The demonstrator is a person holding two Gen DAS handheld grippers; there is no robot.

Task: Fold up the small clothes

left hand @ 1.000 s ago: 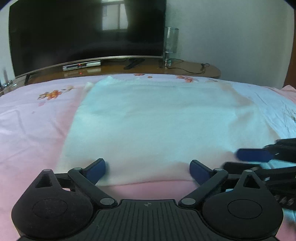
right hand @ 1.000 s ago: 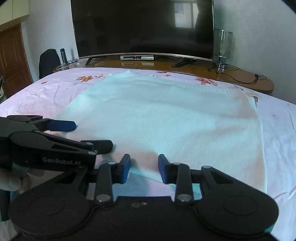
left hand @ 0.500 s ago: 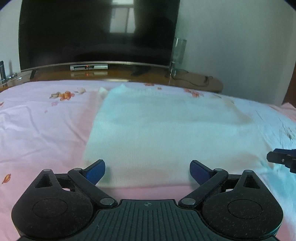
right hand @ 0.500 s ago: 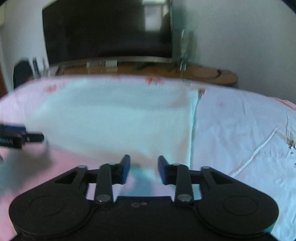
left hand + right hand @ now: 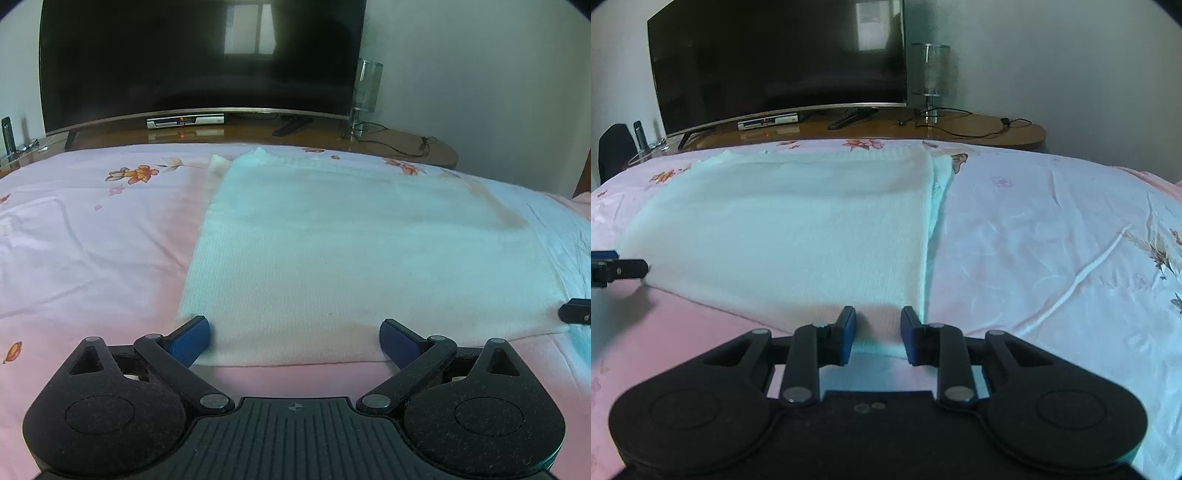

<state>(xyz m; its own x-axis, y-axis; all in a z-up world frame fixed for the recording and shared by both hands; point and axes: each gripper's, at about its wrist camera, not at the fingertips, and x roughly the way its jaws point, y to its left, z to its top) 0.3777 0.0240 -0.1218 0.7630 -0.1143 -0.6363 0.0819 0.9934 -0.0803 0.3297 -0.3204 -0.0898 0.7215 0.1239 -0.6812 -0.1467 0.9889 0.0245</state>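
The left gripper [image 5: 293,338], wide open, and the right gripper [image 5: 878,332], narrowly open and empty, flank the white knitted garment's [image 5: 351,251] near corners, probably to fold it.

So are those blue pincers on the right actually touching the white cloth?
Cannot tell. In the right wrist view the right gripper straddles the white knit garment's near corner, jaws open, but contact isn't plainly visible.

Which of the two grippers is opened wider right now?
The left gripper: its blue fingers spread wide along the white garment's near edge, while the right gripper shows a narrow gap.
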